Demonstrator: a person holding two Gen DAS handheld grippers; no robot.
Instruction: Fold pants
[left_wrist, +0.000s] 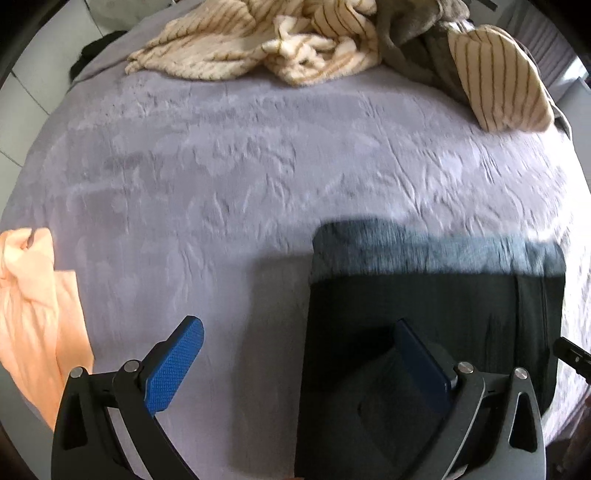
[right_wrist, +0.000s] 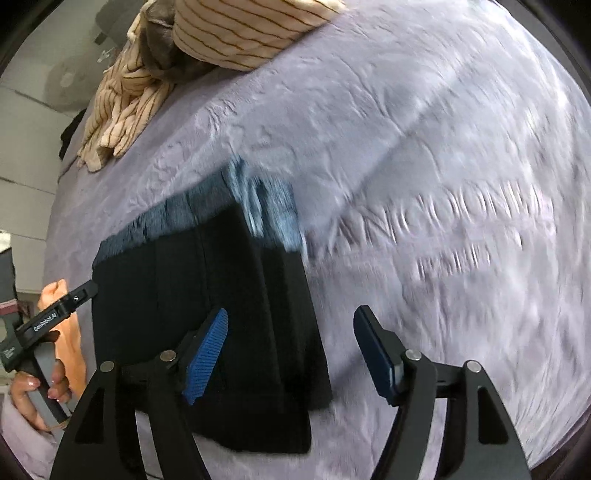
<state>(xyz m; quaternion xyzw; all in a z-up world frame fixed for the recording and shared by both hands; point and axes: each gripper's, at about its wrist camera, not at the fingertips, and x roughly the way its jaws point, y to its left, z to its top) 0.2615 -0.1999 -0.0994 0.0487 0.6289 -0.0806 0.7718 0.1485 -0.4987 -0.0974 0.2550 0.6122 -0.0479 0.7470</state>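
The bed with a lilac embossed plush cover (left_wrist: 229, 177) carries folded dark pants (left_wrist: 424, 295), a cream striped fleece blanket (left_wrist: 229, 48) at the far edge, and a peach garment (left_wrist: 33, 295) at its left side.

Both cams sit low and close over the bed (left_wrist: 221, 166), looking forward past their own blue fingers. Left view faces the striped blanket (left_wrist: 258, 40) at the top; right view is tilted. Both share the dark pants (left_wrist: 424, 314), lower right versus lower left.
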